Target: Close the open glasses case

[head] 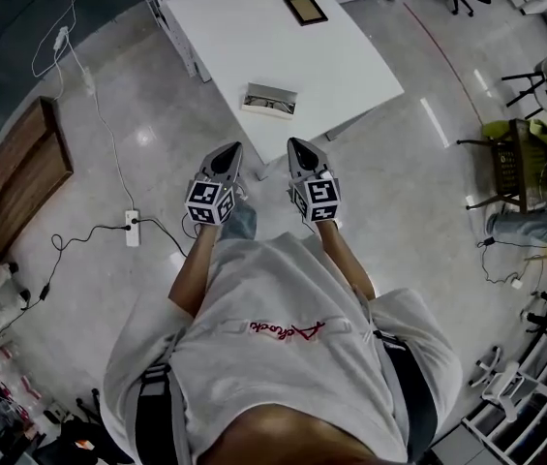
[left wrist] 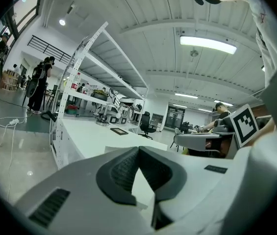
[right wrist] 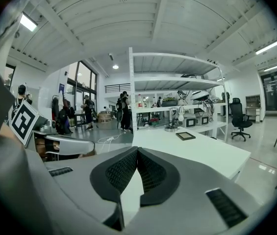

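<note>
Nearest the head camera is the person's pale T-shirt (head: pixel 283 376). One line of red script (head: pixel 283 329) runs across the chest. It appears upside down and cannot be read reliably.

**Left gripper** (head: pixel 231 153): held in front of the torso, tip toward the table. Its marker cube (head: pixel 209 201) carries black-and-white square patterns. In the left gripper view the two ribbed black pads (left wrist: pixel 121 173) are pressed together at the tips, closed on themselves only.

**Right gripper** (head: pixel 296 148): held level with the left one and just beside it, the two apart. Its marker cube (head: pixel 318 199) carries the same kind of square patterns. In the right gripper view the ribbed pads (right wrist: pixel 121 173) likewise meet tip to tip and grip only each other.

**Glasses case** (head: pixel 270 100): lies open on the white table (head: pixel 350 76), near the table's front edge. It sits ahead of both grippers and apart from them, roughly in line with the gap between them. Any print on it is too small to tell.

**Surroundings:**
- A dark framed panel (head: pixel 306 10) lies farther back on the same table.
- A power strip (head: pixel 133 228) with trailing cables lies on the floor, left of the left gripper.
- A wooden board (head: pixel 16 177) lies at the far left.
- A white shelving unit (right wrist: pixel 177 92) stands behind the table in the right gripper view. Its labels are too small to read.
</note>
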Demonstrator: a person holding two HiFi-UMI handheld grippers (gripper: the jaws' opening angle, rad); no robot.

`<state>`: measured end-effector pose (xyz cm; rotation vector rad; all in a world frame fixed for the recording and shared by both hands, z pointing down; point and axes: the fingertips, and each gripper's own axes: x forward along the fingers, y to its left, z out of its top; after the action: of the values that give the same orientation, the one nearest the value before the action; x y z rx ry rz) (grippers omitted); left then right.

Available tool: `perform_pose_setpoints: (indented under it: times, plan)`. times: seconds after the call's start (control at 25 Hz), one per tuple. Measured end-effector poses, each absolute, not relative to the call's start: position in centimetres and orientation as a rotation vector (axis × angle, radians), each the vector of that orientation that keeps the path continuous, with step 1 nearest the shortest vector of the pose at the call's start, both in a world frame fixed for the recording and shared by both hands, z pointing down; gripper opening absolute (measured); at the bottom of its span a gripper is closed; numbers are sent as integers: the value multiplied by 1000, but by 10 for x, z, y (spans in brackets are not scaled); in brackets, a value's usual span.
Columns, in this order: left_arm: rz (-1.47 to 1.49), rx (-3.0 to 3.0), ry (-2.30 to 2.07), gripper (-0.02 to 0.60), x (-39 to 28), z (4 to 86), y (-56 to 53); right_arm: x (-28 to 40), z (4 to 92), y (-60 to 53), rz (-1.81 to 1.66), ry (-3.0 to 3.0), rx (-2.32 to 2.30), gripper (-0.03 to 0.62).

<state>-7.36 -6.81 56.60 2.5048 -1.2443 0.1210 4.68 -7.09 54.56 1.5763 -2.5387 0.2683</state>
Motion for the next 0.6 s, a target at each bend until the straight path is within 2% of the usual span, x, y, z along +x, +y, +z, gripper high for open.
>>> perform_pose_setpoints:
  times: [0.6]
  plan:
    - [128,2576,-1130,21,-89,553,-182,29,537,-178,261,-2472,1681,18]
